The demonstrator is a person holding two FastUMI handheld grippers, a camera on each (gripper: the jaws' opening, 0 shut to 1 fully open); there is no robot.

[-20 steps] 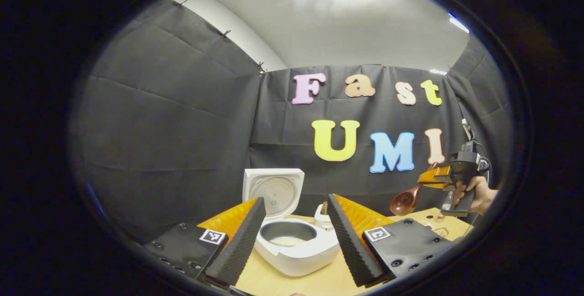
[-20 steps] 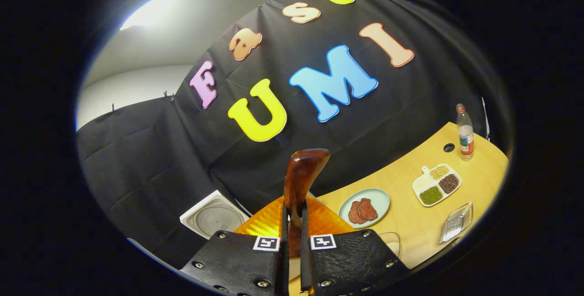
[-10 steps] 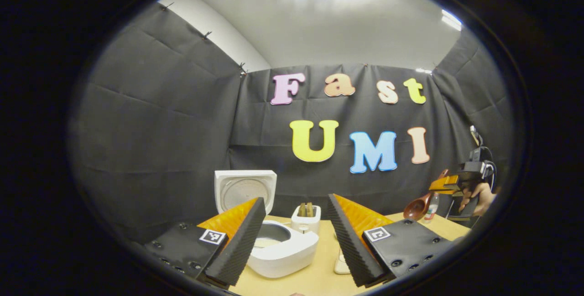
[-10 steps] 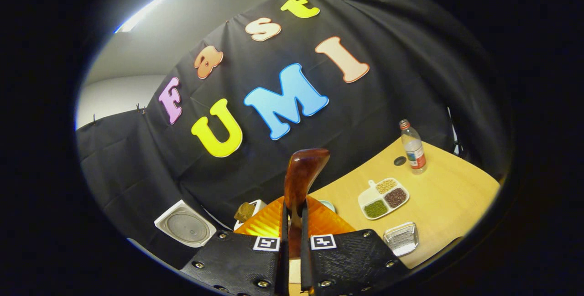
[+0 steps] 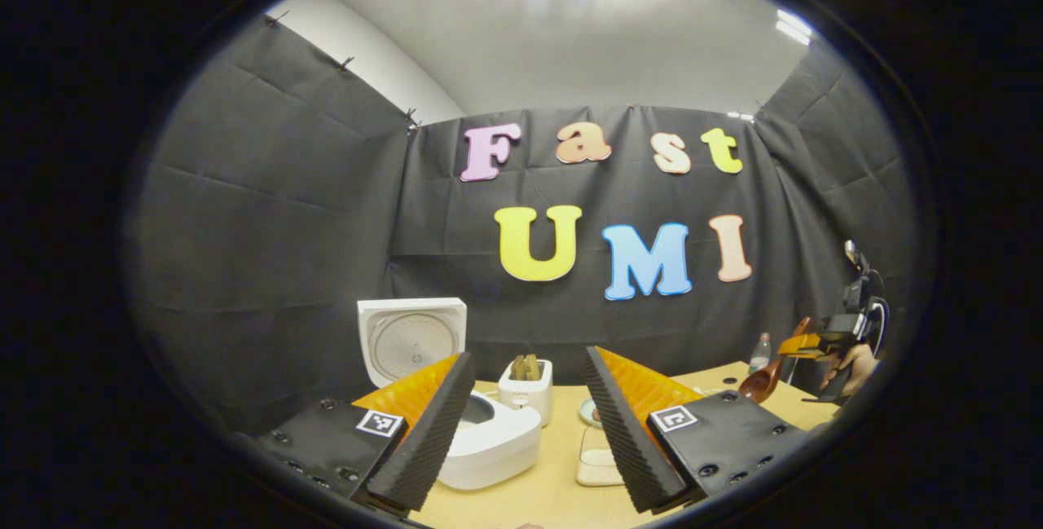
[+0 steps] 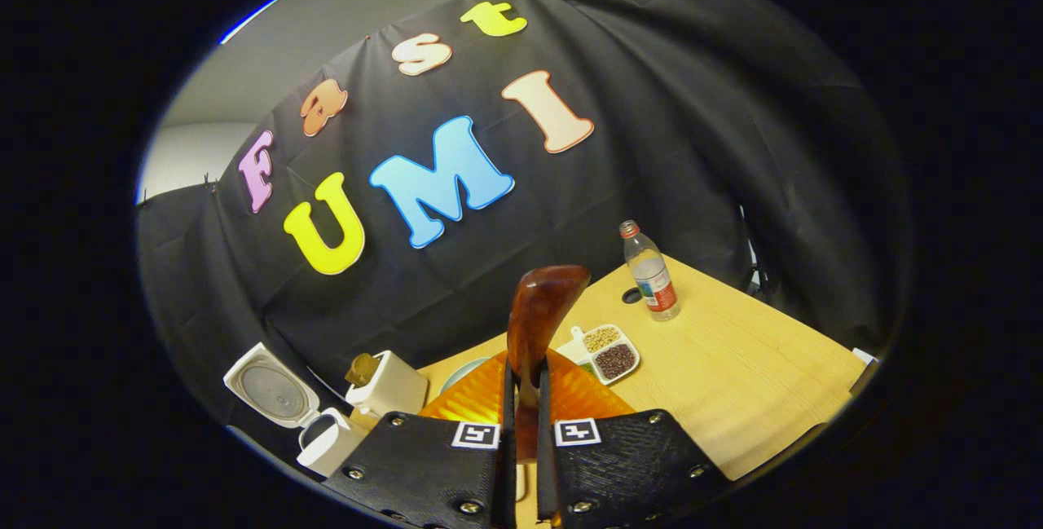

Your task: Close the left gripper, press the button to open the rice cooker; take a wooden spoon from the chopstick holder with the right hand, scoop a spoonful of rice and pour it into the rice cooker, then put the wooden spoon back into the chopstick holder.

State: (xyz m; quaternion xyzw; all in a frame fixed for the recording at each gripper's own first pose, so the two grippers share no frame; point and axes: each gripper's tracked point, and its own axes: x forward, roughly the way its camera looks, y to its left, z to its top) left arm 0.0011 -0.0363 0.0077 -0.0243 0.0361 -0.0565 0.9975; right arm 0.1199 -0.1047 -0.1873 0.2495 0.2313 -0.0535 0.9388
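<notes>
The white rice cooker [image 5: 493,447] stands on the table with its lid [image 5: 411,337] raised, and it also sits low left as the cooker [image 6: 326,443] in the right gripper view. A white chopstick holder [image 5: 525,390] stands just behind it, seen again as the holder [image 6: 391,386]. My left gripper [image 5: 527,359] is open and holds nothing, hovering in front of the cooker. My right gripper [image 6: 524,370] is shut on the handle of the brown wooden spoon [image 6: 538,317]. In the left gripper view, that right gripper [image 5: 803,343] is at the far right, with the spoon [image 5: 762,382] hanging over the table.
On the wooden table [image 6: 733,366] are a sectioned dish of beans [image 6: 607,350] and a water bottle [image 6: 649,272] by a round hole [image 6: 631,295]. A small white dish [image 5: 599,464] lies right of the cooker. A hand [image 5: 855,362] holds the right gripper.
My right gripper has carried the spoon to the right and lower, away from the cooker. The left gripper's view has swung right, so the cooker sits further left in it.
</notes>
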